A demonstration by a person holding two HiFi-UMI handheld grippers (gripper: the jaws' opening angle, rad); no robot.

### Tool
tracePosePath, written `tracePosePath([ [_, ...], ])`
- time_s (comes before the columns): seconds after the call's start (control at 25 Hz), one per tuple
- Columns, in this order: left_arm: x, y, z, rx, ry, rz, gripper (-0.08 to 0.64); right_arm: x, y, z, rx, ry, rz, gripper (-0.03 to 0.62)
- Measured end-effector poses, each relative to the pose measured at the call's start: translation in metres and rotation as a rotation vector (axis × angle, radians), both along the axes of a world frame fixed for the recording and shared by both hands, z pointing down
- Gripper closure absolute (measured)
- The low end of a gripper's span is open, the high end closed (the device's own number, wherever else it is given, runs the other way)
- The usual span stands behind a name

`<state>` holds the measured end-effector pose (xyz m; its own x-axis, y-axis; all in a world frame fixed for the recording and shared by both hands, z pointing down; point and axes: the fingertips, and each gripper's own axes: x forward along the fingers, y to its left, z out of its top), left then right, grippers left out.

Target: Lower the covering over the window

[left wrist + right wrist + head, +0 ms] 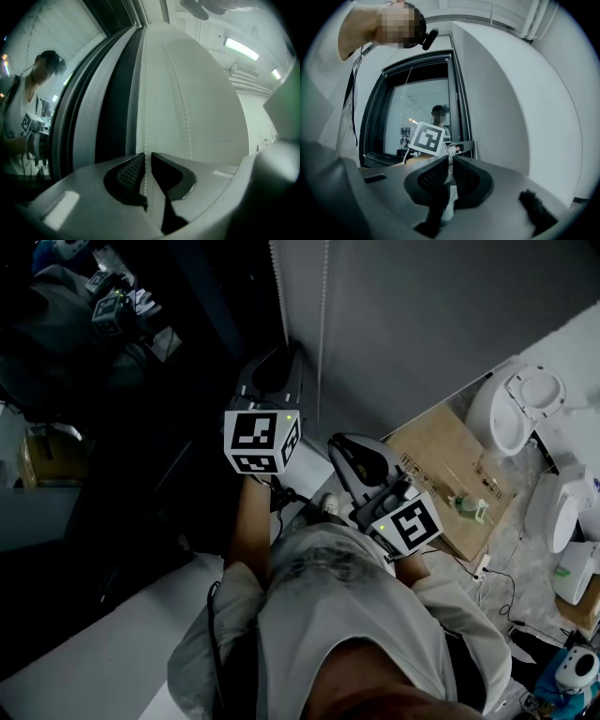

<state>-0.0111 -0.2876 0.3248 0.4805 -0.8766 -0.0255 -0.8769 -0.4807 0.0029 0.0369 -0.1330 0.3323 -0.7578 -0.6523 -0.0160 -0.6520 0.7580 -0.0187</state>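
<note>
A white bead chain (145,112) hangs in two strands down the pale wall beside the window. My left gripper (147,157) is shut on the left strand, which runs straight through the narrow slit between its pads; the other strand (185,117) hangs free to the right. In the head view the left gripper (279,360) reaches up to the chain (323,324). My right gripper (349,448) is held lower and to the right, shut with nothing between its pads (450,161). The window glass (417,112) shows uncovered in its dark frame.
A flat cardboard sheet (450,474) with a small bottle (469,505) lies on the floor at the right. White sanitary fixtures (520,409) and appliances (567,512) stand beyond it. The glass mirrors the person and a marker cube (427,138). The grey wall (422,315) is close ahead.
</note>
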Motion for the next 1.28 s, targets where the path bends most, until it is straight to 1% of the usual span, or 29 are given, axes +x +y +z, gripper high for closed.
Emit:
tracePosePath([
  [0.12, 0.001, -0.002, 0.001, -0.004, 0.005, -0.003, 0.552, 0.003, 0.000, -0.005, -0.013, -0.025, 0.012, 0.574],
  [0.24, 0.005, 0.001, 0.002, -0.010, 0.012, 0.014, 0.552, 0.006, 0.001, -0.009, -0.010, -0.042, 0.017, 0.574],
  [0.32, 0.008, 0.007, 0.002, -0.014, 0.025, 0.039, 0.552, 0.009, 0.002, -0.009, 0.004, -0.034, 0.017, 0.574],
  [0.52, 0.016, 0.031, 0.002, -0.041, 0.084, 0.123, 0.552, 0.014, 0.001, -0.018, 0.042, -0.040, 0.016, 0.574],
  [0.68, 0.014, 0.057, 0.001, -0.047, 0.088, 0.158, 0.552, 0.012, 0.003, -0.029, 0.060, -0.059, 0.007, 0.574],
  [0.92, 0.010, 0.092, -0.004, -0.054, 0.071, 0.200, 0.552, 0.004, -0.002, -0.066, 0.099, -0.103, -0.049, 0.569],
  [0.96, 0.010, 0.098, -0.004, -0.056, 0.070, 0.206, 0.553, 0.001, -0.002, -0.074, 0.107, -0.118, -0.065, 0.548],
  [1.0, 0.009, 0.104, -0.005, -0.055, 0.068, 0.211, 0.552, -0.004, -0.001, -0.083, 0.115, -0.140, -0.085, 0.511],
  [1.08, 0.005, 0.114, -0.005, -0.052, 0.063, 0.219, 0.553, -0.016, 0.001, -0.098, 0.133, -0.167, -0.119, 0.502],
  [1.2, 0.000, 0.126, -0.005, -0.052, 0.066, 0.228, 0.552, -0.026, 0.002, -0.107, 0.140, -0.160, -0.146, 0.500],
  [1.28, -0.002, 0.133, -0.006, -0.052, 0.062, 0.233, 0.553, -0.030, 0.003, -0.116, 0.139, -0.184, -0.163, 0.499],
])
